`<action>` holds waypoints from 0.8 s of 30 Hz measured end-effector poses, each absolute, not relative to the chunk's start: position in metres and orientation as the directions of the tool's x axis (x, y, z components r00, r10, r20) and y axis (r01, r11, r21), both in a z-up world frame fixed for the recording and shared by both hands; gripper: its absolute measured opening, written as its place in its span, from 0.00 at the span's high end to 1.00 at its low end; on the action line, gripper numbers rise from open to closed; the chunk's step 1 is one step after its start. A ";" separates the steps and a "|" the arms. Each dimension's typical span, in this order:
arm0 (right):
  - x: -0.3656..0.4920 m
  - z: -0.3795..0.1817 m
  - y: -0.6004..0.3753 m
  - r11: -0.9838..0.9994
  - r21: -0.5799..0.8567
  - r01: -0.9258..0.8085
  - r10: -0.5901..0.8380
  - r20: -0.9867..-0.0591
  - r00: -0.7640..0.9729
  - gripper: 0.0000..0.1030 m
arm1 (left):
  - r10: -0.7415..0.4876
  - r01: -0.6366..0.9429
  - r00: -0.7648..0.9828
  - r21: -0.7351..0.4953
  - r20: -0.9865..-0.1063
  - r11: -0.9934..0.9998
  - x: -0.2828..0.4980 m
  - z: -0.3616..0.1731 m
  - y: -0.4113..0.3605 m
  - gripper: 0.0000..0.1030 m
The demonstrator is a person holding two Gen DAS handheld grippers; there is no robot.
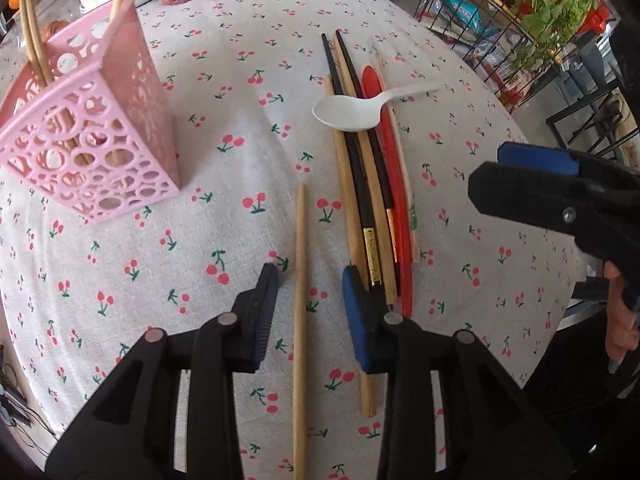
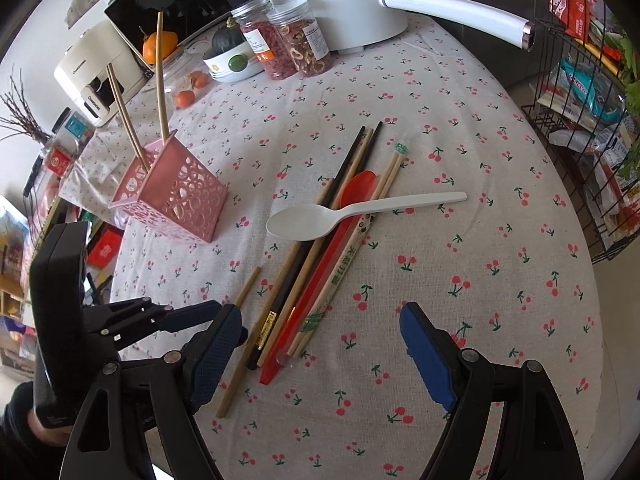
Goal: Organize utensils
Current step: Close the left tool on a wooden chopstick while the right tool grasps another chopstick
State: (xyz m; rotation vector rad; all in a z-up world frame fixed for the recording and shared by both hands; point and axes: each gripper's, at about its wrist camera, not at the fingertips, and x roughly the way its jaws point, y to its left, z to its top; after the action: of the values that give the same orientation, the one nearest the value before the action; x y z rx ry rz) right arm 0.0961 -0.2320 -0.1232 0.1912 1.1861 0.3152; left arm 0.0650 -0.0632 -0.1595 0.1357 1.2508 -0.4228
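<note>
A pink perforated holder [image 1: 90,148] [image 2: 176,194] stands on the cherry-print tablecloth with three wooden chopsticks [image 2: 160,76] in it. A pile of wooden and black chopsticks [image 1: 360,184] [image 2: 316,252], a red spoon [image 1: 394,200] [image 2: 320,268] and a white plastic spoon [image 1: 352,114] [image 2: 352,212] lies to its right. One wooden chopstick [image 1: 300,320] [image 2: 240,340] lies apart. My left gripper [image 1: 310,312] [image 2: 192,316] is open, its jaws either side of that chopstick, low over the cloth. My right gripper [image 2: 320,352] [image 1: 540,184] is open and empty over the pile's near end.
A white pot with a long handle [image 2: 452,8], two jars [image 2: 288,40] and fruit stand at the table's far side. A wire rack [image 2: 592,120] with packets and greens stands off the right edge. A white appliance [image 2: 96,76] sits at the far left.
</note>
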 end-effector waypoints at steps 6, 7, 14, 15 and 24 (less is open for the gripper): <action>0.104 -0.118 -0.227 0.916 0.364 -0.170 0.402 -0.845 0.352 0.42 | -0.235 0.335 0.241 -0.147 -0.942 0.931 0.067 -0.158 -0.048 0.94; 0.107 -0.119 -0.226 0.913 0.368 -0.174 0.407 -0.844 0.350 0.51 | -0.237 0.330 0.246 -0.148 -0.940 0.932 0.065 -0.156 -0.044 0.94; 0.125 -0.131 -0.210 0.879 0.439 -0.185 0.476 -0.833 0.284 0.79 | -0.274 0.315 0.283 -0.181 -0.919 0.932 0.051 -0.135 -0.016 0.94; 0.129 -0.133 -0.204 0.869 0.458 -0.189 0.494 -0.827 0.269 0.80 | -0.278 0.310 0.288 -0.185 -0.916 0.933 0.051 -0.132 -0.013 0.94; 0.153 -0.168 -0.169 0.904 0.405 -0.134 0.425 -0.883 0.198 0.85 | -0.307 0.278 0.318 -0.222 -0.897 0.935 0.047 -0.121 0.006 0.94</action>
State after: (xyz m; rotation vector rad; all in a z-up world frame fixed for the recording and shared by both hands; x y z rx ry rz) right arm 0.1529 -0.1692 -0.1677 0.2611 1.3178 0.3969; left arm 0.0472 0.0058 -0.1211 -0.0279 1.1863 -0.3854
